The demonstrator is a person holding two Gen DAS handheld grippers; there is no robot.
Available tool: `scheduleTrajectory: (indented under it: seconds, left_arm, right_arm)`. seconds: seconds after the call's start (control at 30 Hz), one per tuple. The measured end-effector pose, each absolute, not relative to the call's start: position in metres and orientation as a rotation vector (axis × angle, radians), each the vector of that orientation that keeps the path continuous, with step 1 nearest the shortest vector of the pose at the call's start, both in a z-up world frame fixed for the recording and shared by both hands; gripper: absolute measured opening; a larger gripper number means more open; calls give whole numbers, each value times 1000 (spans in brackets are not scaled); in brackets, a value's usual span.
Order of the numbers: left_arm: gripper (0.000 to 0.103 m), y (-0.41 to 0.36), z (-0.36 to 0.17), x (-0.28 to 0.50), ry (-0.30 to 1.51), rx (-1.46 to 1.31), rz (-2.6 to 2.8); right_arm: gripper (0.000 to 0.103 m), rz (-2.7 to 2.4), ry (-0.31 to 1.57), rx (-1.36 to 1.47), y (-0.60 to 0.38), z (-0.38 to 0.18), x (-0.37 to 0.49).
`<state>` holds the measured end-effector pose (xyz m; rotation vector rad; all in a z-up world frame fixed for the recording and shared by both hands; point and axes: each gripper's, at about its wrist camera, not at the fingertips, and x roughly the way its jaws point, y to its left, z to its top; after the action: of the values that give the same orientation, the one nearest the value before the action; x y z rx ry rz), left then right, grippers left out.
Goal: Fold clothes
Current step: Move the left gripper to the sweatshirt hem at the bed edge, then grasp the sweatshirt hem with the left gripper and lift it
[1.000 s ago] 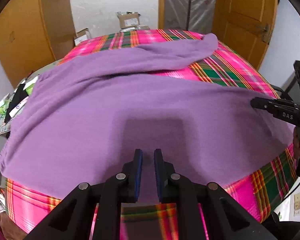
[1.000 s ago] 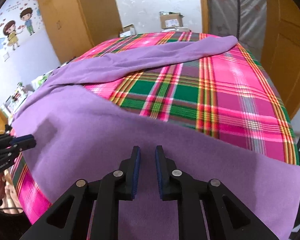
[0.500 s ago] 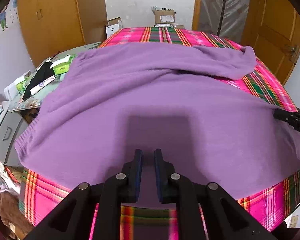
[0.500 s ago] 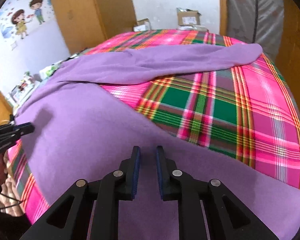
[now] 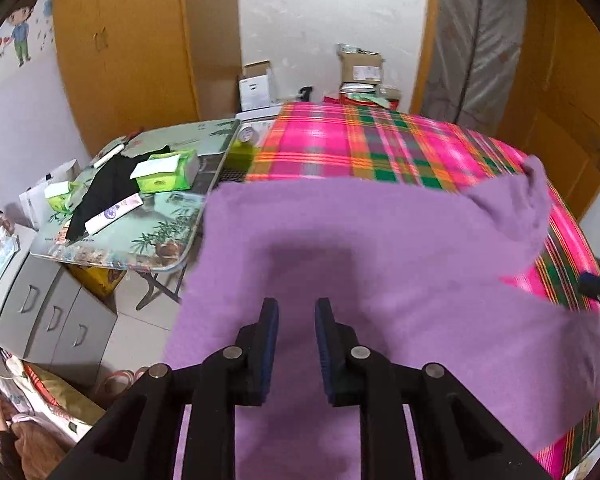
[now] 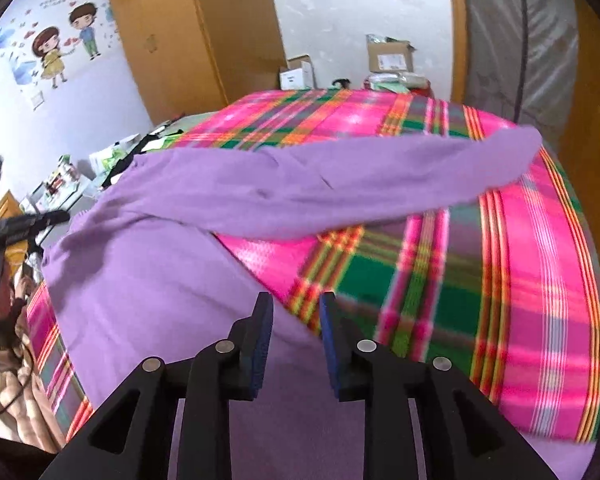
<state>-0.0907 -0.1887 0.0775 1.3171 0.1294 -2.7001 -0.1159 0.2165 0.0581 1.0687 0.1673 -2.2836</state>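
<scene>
Jaws of my left gripper and right gripper are opening, so the soft purple knit sweater slips free. I judge I'm laying its near hem on the pink-and-green plaid cloth for folding.

The purple garment looks like soft, matt knit; the plaid bedcover is probably woven cloth.

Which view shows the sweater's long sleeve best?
The right wrist view: the sleeve runs nearly full length across the plaid blanket, from shoulder to cuff. The left wrist view shows only the cuff end poking up behind the sweater body, the rest hidden.
</scene>
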Motion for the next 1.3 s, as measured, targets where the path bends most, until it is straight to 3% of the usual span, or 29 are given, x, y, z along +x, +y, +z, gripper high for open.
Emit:
scheduleTrajectory:
  seconds: [0.3,0.53,0.77,0.87,0.97,1.3]
  left_arm:
    - [26,-266,59,-181,242,1424,-2623]
    - [27,-305,24,-232,308,1470,-2545]
    - [27,-320,9,-251,399,1489,-2578]
    - [27,-320,9,-253,413,1499,-2608]
    - [27,-319,7,-253,437,1513,-2621]
    - [29,-309,4,-260,384,1554,-2614]
  right_arm:
    - [25,-2198,318,947,160,82,-173]
    - [26,-2126,342,992,120,65,-256]
    - [26,-2057,386,1039,100,46,-319]
    - [37,-1971,454,1043,98,40,-331]
    - [38,-1886,537,1044,98,33,-339]
    - [42,-1730,681,1038,95,21,-347]
